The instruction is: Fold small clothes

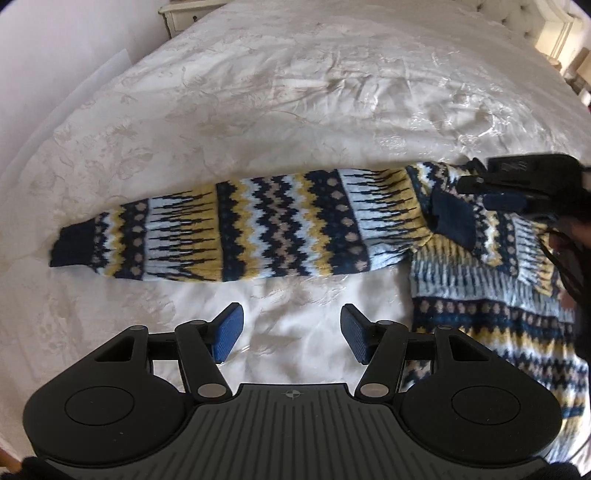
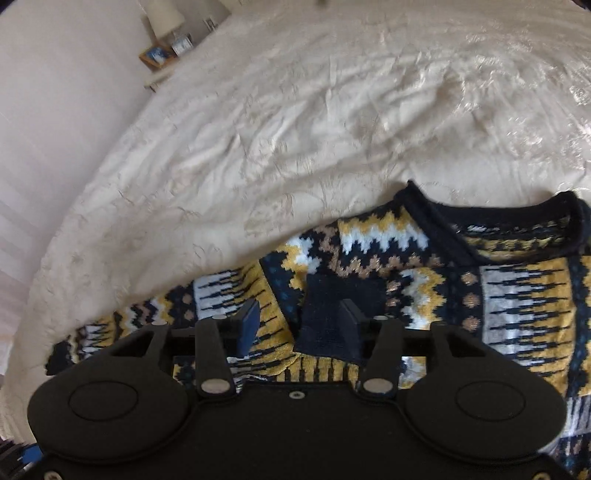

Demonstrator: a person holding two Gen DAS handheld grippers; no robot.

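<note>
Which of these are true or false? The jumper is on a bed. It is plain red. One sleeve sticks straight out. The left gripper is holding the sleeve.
1. The jumper is on a bed. True.
2. It is plain red. False: it is patterned in navy, yellow and white.
3. One sleeve sticks straight out. True.
4. The left gripper is holding the sleeve. False: its jaws are open over bare bedcover.

Both grippers, left gripper [image 1: 291, 334] and right gripper [image 2: 298, 325], hover agape.

Cream bedspread [image 1: 295, 92], bedside lamp [image 2: 164, 16]
</note>
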